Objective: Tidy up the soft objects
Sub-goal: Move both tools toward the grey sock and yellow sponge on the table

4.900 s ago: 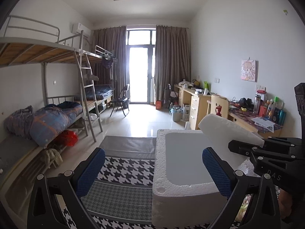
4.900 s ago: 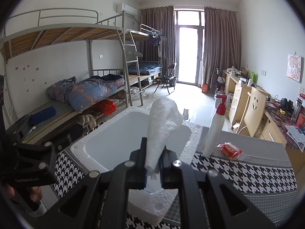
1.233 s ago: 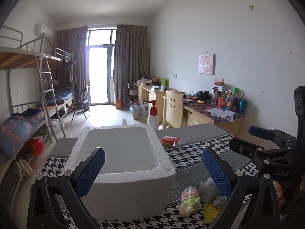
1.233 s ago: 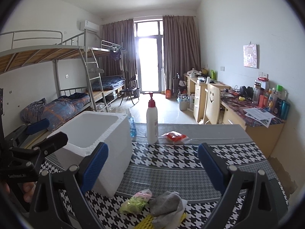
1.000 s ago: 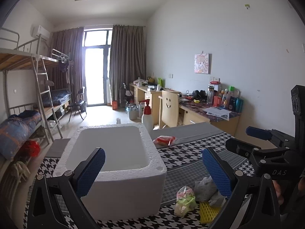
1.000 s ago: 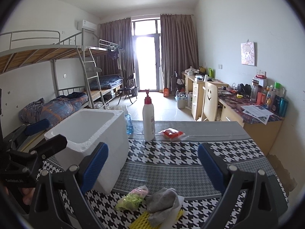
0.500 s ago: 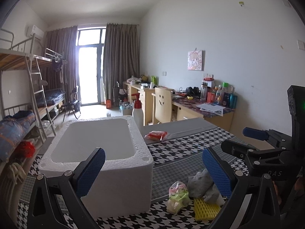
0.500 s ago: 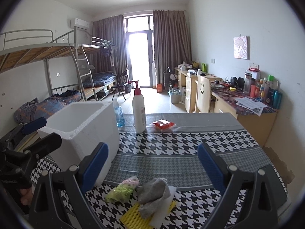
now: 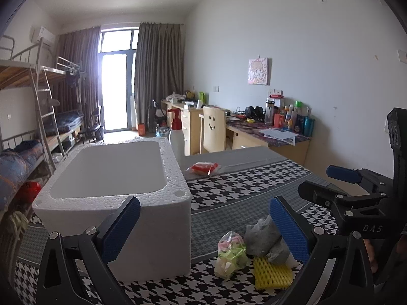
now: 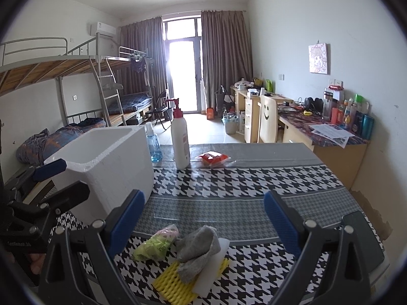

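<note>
A white foam box (image 9: pixel 114 178) stands on the houndstooth tablecloth; it also shows in the right wrist view (image 10: pixel 106 162). Near the front edge lies a pile of soft things: a grey cloth (image 10: pixel 199 250), a yellow foam net (image 10: pixel 175 279), a white foam sheet (image 10: pixel 216 267) and a green-pink plastic bag (image 10: pixel 155 245). The pile also shows in the left wrist view, with the grey cloth (image 9: pixel 264 239), the net (image 9: pixel 272 273) and the bag (image 9: pixel 231 254). My right gripper (image 10: pixel 203 223) is open and empty, just above the pile. My left gripper (image 9: pixel 203 226) is open and empty, between the box and the pile.
A white pump bottle with a red top (image 10: pixel 180 139), a small blue bottle (image 10: pixel 154 142) and a red snack packet (image 10: pixel 213 158) stand at the table's far side. Desks, a chair with a smiley face (image 10: pixel 267 119) and bunk beds (image 10: pixel 76 89) lie beyond.
The white foam piece that my right gripper held is gone from it and the gripper has opened. Both grippers have swung right and come down toward the pile of soft things.
</note>
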The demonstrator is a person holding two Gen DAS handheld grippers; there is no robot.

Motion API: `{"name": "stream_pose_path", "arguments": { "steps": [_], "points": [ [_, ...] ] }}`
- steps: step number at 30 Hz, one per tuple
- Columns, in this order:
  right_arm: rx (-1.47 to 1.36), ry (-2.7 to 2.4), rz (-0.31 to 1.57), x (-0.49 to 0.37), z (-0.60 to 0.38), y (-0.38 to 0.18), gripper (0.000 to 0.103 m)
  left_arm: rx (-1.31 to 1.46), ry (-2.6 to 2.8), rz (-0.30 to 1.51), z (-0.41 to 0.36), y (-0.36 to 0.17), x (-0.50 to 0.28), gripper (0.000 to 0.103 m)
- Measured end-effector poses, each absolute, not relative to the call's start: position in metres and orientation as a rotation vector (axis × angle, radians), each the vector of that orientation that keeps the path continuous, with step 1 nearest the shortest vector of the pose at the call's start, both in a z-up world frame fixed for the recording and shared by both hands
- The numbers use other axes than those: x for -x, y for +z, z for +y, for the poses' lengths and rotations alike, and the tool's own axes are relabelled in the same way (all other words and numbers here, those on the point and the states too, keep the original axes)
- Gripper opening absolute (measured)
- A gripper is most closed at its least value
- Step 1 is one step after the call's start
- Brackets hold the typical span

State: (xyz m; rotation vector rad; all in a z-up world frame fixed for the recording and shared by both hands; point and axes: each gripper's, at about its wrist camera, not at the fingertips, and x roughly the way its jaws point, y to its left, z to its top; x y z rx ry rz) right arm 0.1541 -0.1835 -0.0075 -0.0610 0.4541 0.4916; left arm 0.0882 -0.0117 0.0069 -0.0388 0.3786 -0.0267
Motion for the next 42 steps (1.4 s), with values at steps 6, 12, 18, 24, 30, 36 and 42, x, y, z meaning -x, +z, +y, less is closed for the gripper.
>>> {"name": "stream_pose_path", "arguments": {
  "steps": [6, 12, 18, 24, 30, 36, 42],
  "points": [
    [0.053, 0.490, 0.472, -0.156, -0.188, -0.015, 0.097, 0.020, -0.036, 0.386, -0.023, 0.004, -0.085, 0.102],
    [0.047, 0.481, 0.481, -0.154, -0.191, -0.018, 0.097, 0.011, -0.058, 0.411, -0.031, -0.004, -0.085, 0.102],
    [0.042, 0.471, 0.501, -0.154, -0.195, -0.023, 0.097, 0.017, -0.063, 0.432, -0.035, -0.011, -0.087, 0.102],
    [0.045, 0.461, 0.519, -0.152, -0.199, -0.027, 0.097, 0.020, -0.079, 0.466, -0.040, -0.022, -0.087, 0.102],
    [0.051, 0.453, 0.540, -0.149, -0.202, -0.033, 0.097, 0.030, -0.098, 0.488, -0.046, -0.030, -0.089, 0.101],
    [0.042, 0.445, 0.560, -0.148, -0.206, -0.039, 0.097, 0.031, -0.103, 0.520, -0.048, -0.040, -0.094, 0.097],
    [0.030, 0.438, 0.585, -0.150, -0.210, -0.046, 0.097, 0.022, -0.112, 0.559, -0.054, -0.051, -0.101, 0.090]
  ]
}}
